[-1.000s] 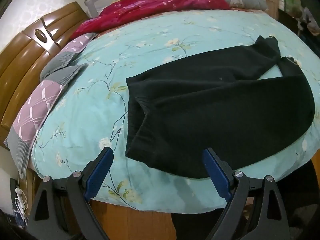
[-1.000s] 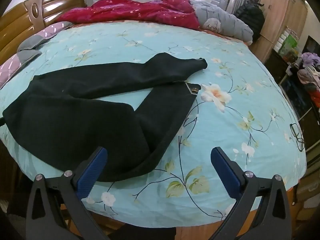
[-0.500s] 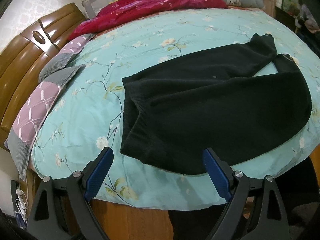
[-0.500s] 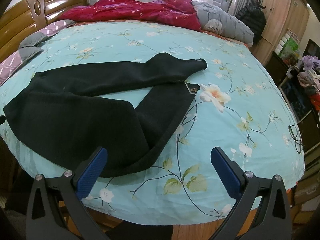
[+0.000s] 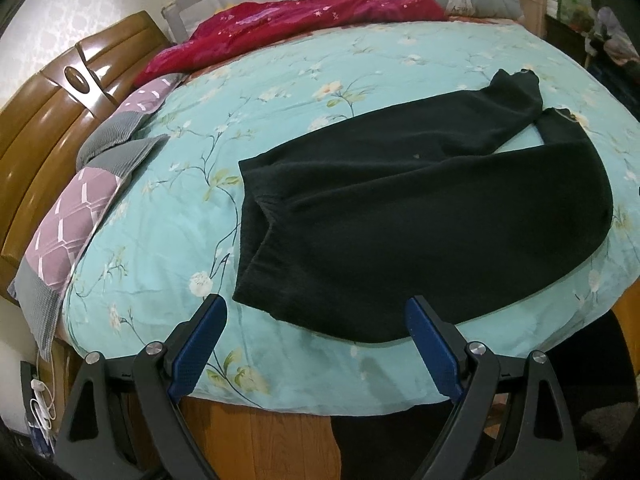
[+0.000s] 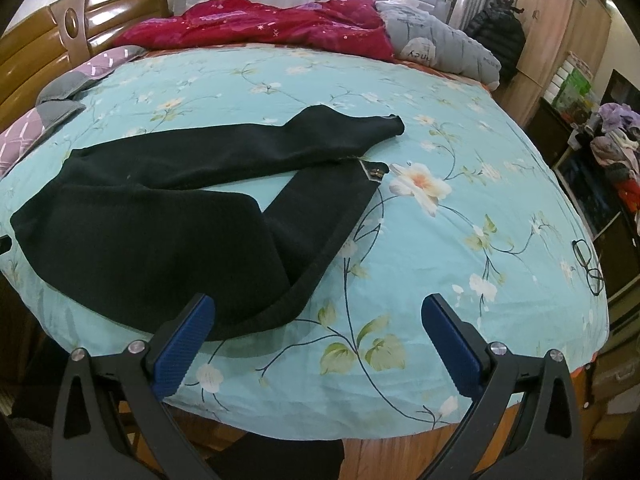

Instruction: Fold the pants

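Observation:
Black pants (image 5: 400,216) lie flat on the turquoise floral bedspread (image 5: 180,208), waistband to the left in the left wrist view, legs running to the far right. One leg is bent back over the other. My left gripper (image 5: 316,340) is open and empty, just off the bed's near edge below the waistband. In the right wrist view the pants (image 6: 168,216) fill the left half. My right gripper (image 6: 318,344) is open and empty, near the bed's edge by the folded leg's curved hem.
A red quilt (image 6: 260,24) and grey pillow (image 6: 444,54) lie at the far side by a bed rail. Purple-grey pillows (image 5: 76,216) lean on the wooden headboard (image 5: 44,120). Glasses (image 6: 586,264) lie on the bedspread at right. A wardrobe (image 6: 560,20) and cluttered shelves stand right.
Both grippers have drawn back slightly and risen, so more of the bed edge and wooden frame shows. The pants have not moved. Both grippers stay open.

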